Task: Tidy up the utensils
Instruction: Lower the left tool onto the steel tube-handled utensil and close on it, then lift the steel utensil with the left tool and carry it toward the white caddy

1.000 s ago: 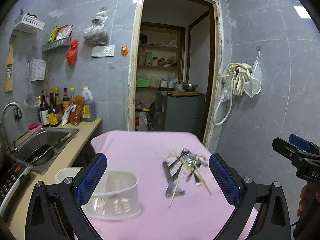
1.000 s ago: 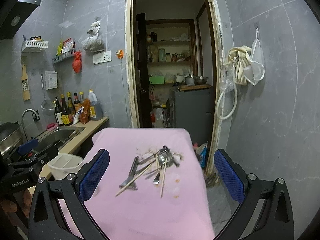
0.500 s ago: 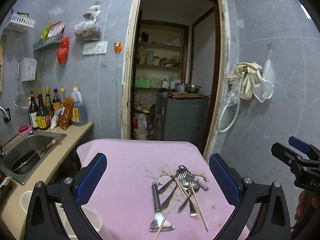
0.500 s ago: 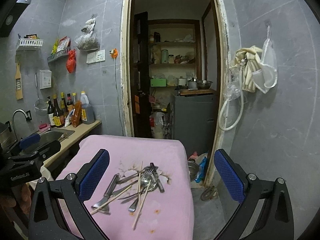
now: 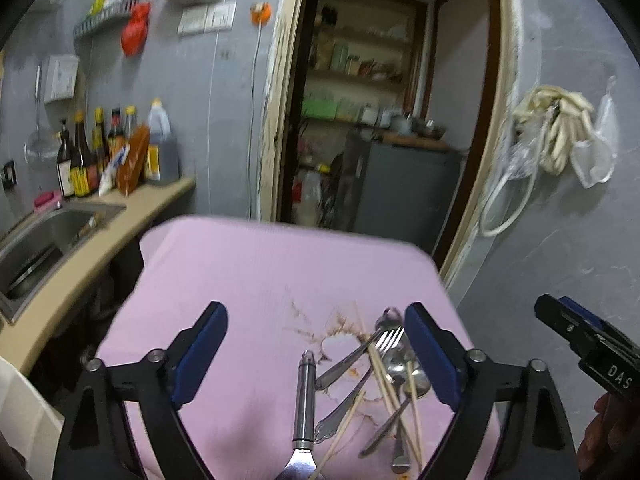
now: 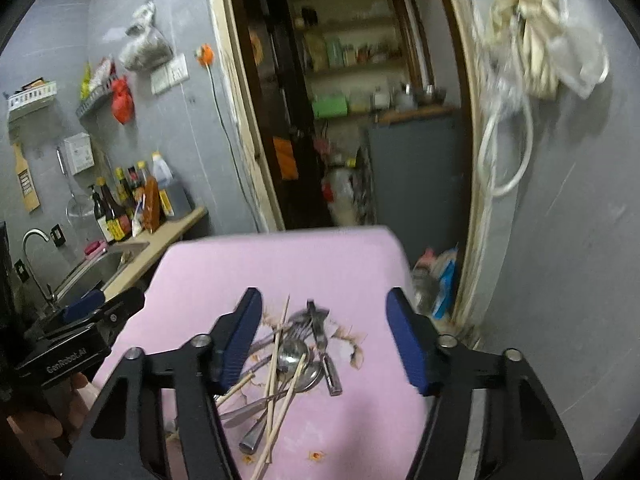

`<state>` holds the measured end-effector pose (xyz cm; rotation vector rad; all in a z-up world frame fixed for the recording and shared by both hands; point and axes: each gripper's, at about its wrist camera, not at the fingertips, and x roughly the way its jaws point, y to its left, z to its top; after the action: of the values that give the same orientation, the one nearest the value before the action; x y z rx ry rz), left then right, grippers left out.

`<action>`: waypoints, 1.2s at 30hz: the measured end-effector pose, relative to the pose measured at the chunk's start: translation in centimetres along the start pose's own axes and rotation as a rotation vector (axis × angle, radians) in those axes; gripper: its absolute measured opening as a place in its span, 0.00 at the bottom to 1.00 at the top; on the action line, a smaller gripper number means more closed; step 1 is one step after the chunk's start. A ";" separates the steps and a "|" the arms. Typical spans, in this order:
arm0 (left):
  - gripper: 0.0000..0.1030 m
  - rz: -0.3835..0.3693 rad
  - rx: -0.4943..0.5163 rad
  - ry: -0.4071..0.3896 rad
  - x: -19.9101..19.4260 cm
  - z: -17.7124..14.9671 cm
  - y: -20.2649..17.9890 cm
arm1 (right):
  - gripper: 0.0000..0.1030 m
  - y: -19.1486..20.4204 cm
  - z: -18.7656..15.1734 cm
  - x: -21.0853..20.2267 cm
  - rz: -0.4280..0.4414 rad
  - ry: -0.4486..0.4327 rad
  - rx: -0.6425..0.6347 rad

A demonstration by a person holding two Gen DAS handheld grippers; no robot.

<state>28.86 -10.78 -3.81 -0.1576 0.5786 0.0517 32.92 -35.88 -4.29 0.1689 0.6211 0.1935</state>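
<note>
Left gripper (image 5: 316, 344), right gripper (image 6: 324, 330): wide open, empty. Utensil pile (image 6: 288, 364) on pink cloth (image 5: 248, 272). Peeler (image 5: 304, 400): left view only.

At the left of my view I see a steel sink (image 5: 48, 236) set in a tan counter (image 5: 120, 220). A row of dark sauce bottles (image 5: 86, 152) stands at the counter's far end, against the grey tiled wall. A red bag (image 5: 135, 34) hangs at upper left. An open doorway (image 5: 384, 112) fills the centre, with shelves behind it. White hose (image 5: 556, 128) hangs at the right.
</note>
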 end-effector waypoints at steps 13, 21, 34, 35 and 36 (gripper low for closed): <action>0.39 -0.039 -0.054 0.379 10.0 -2.3 1.3 | 0.21 0.6 -3.0 12.7 0.177 0.333 -0.034; 0.35 -0.046 -0.047 0.469 12.1 -2.8 1.5 | 0.19 2.3 -4.2 16.9 0.234 0.461 -0.090; 0.17 -0.120 -0.096 0.593 14.7 -3.0 2.7 | 0.08 3.2 -4.5 20.2 0.312 0.563 -0.170; 0.18 -0.123 -0.095 0.598 14.7 -3.0 2.8 | 0.07 3.3 -4.3 20.0 0.311 0.557 -0.177; 0.18 -0.128 -0.095 0.597 14.5 -2.9 2.9 | 0.05 3.2 -4.3 19.7 0.310 0.551 -0.180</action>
<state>39.22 -8.37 -14.52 -0.3062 1.1609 -0.0968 45.63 -27.79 -18.05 0.0331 1.1201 0.6058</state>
